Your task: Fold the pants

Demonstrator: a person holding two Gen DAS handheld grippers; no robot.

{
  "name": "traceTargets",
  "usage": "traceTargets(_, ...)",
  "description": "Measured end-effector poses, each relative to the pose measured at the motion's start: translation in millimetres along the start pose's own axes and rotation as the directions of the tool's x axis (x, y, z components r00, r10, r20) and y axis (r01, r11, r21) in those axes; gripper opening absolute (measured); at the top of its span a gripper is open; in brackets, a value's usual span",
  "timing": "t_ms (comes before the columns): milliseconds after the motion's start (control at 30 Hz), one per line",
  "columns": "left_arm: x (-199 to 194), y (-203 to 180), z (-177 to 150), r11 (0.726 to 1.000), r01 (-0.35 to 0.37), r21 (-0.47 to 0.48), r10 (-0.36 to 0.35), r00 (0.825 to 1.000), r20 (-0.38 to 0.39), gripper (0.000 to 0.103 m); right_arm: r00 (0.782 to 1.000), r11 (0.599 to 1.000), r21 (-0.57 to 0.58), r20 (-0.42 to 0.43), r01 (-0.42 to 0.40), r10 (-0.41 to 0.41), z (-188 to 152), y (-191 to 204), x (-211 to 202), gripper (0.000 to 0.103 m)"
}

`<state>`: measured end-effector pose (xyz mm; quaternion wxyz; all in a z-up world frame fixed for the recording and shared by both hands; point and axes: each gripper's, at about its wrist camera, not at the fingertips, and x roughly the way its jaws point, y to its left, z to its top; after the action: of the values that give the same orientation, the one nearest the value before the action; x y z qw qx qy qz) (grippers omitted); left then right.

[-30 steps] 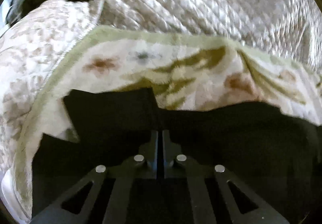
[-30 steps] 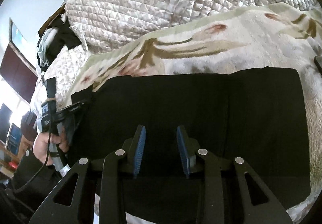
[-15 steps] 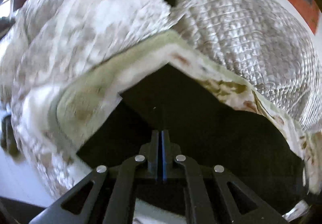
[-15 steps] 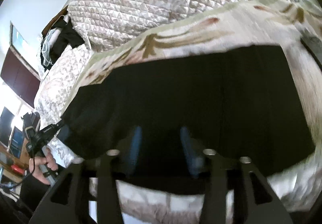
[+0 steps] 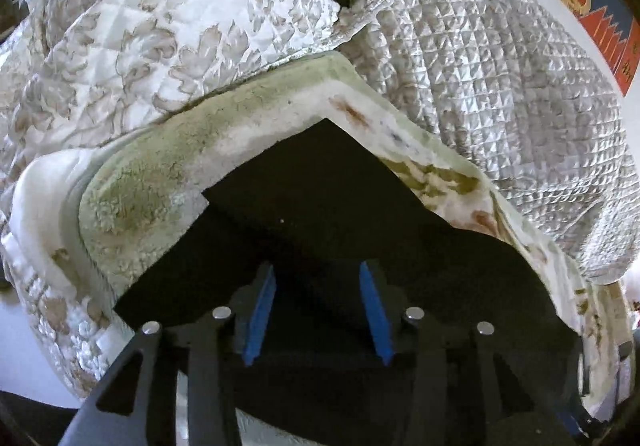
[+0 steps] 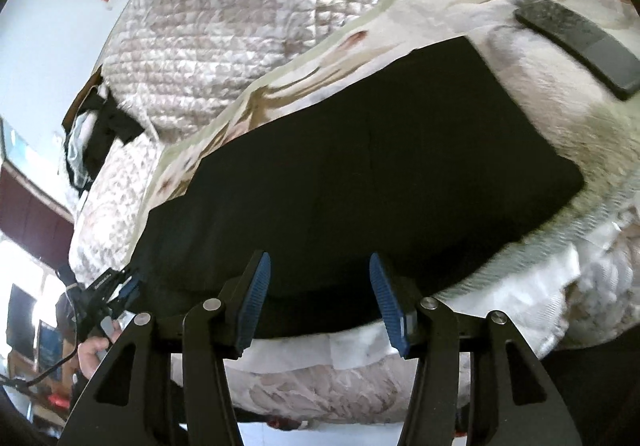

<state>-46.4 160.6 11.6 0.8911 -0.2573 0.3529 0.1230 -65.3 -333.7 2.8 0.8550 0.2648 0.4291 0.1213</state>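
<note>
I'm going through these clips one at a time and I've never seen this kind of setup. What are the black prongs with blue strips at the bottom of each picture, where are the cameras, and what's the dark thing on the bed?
There is no robot here. A person holds a pair of hand-held tongs in each hand, and a wide-angle camera on each looks forward along its two fingers. The prongs are those fingers, and the blue strips are their gripping pads.

One picture looks out over the left tongs, the other over the right tongs. The right view also catches the left tongs, far left, in the person's hand.

The dark thing is a pair of black pants, folded flat on a fleecy floral blanket over quilted bedding. A dark flat object lies beyond the pants.

Neither pair grips anything: the left jaws are opening above the cloth, the right stand open.
</note>
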Motion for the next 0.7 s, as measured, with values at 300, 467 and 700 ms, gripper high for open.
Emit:
traceTargets(300, 10, -5, 4, 0.998, -0.05, 0.025, 0.05, 0.999, 0.02, 0.046, 0.993, 0.983, 0.155, 0.037, 0.101, -0.108, 6, -31, -7, 0.052)
traceTargets(467, 13, -5, 6, 0.998, -0.066, 0.025, 0.065, 0.997, 0.03, 0.046, 0.988, 0.96, 0.257, 0.08, 0.108, -0.133, 7, -45, -16, 0.052)
traceTargets(700, 20, -8, 13, 0.992, -0.123, 0.041, 0.121, 0.991, 0.054, 0.008, 0.971, 0.963, 0.24, 0.169, 0.124, -0.167, 28, -43, -16, 0.037)
